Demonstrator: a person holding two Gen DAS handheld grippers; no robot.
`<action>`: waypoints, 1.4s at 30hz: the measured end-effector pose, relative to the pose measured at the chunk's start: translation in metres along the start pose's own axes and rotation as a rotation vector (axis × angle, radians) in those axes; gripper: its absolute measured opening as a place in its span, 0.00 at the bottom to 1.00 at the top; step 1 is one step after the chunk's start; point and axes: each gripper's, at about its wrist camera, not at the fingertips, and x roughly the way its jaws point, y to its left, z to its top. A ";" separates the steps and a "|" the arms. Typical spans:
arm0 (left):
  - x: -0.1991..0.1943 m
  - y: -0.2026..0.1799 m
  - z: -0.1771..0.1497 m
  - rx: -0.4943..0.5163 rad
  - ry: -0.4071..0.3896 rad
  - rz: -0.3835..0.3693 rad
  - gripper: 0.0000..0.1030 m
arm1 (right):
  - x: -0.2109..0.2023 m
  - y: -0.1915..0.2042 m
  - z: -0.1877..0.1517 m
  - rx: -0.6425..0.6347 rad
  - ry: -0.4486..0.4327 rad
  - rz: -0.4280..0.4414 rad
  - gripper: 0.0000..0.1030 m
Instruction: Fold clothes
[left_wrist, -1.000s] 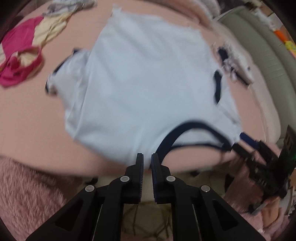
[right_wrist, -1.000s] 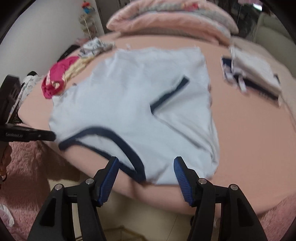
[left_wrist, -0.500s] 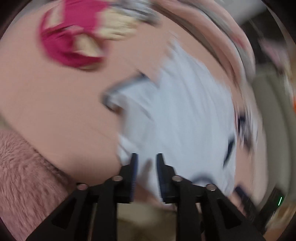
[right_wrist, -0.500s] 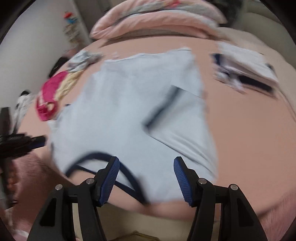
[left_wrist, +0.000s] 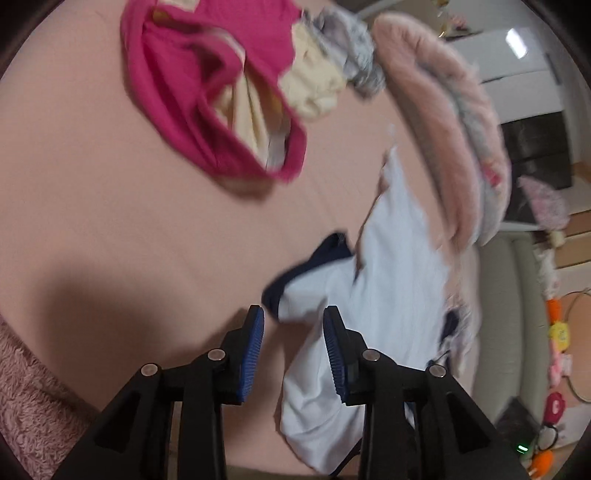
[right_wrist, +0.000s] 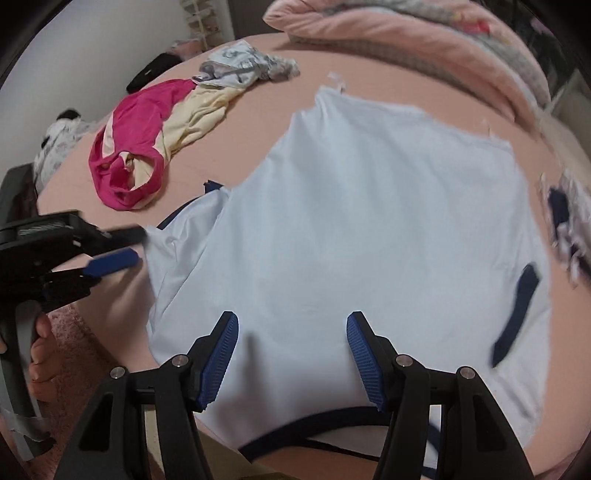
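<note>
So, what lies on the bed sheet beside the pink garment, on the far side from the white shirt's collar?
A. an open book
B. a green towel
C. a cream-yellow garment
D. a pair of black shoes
C: in the right wrist view a cream-yellow garment lies bunched against the pink garment on the bed sheet, left of the white shirt.

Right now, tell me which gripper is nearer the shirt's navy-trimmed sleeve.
Left. The left gripper has its fingers just short of the navy-trimmed sleeve, beside the white shirt. The right gripper hangs over the shirt's middle, near the collar.
</note>
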 end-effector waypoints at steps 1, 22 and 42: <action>0.004 0.002 0.001 0.002 0.024 -0.022 0.34 | 0.004 -0.005 0.000 0.028 0.006 -0.019 0.58; -0.002 -0.003 0.034 0.099 0.072 0.106 0.01 | 0.021 -0.065 0.022 0.240 0.000 -0.141 0.58; 0.006 -0.078 0.002 0.365 0.085 0.006 0.04 | 0.011 -0.075 0.017 0.288 0.084 -0.105 0.58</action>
